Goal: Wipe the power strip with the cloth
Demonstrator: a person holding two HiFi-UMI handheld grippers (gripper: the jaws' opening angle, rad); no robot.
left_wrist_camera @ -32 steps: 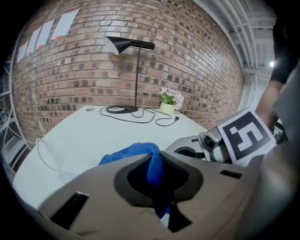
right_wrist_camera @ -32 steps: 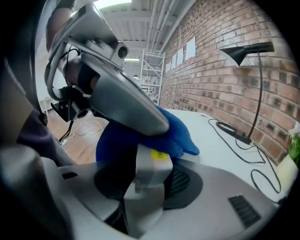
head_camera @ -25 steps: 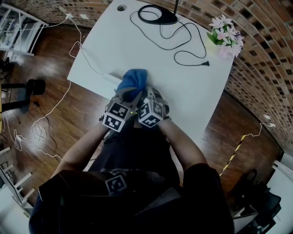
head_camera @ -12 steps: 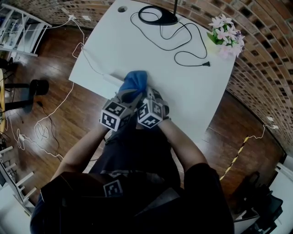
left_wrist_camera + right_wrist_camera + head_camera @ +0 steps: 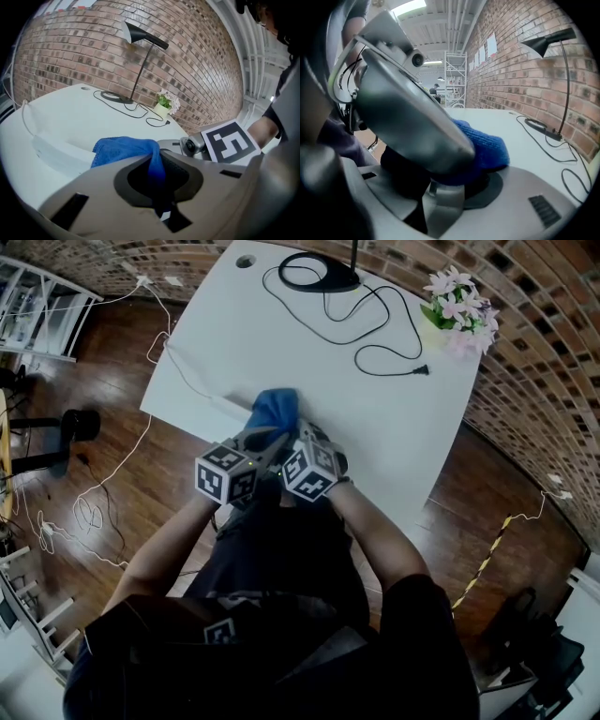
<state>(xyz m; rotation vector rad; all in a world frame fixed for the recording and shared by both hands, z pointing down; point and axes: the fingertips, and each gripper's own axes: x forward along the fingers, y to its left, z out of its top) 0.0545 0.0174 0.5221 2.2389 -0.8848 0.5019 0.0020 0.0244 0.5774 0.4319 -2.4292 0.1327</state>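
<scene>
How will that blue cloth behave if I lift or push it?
Likely floppy: the blue cloth folds into a thin pleat where the left claw pinches it. Probably bunches rather than slides when pushed: it sits heaped and its knit looks grippy.

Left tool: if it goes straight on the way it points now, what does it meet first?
The blue cloth pinched at its tips, bunched ahead; past that, probably the white table, with the power strip off to the left.
</scene>
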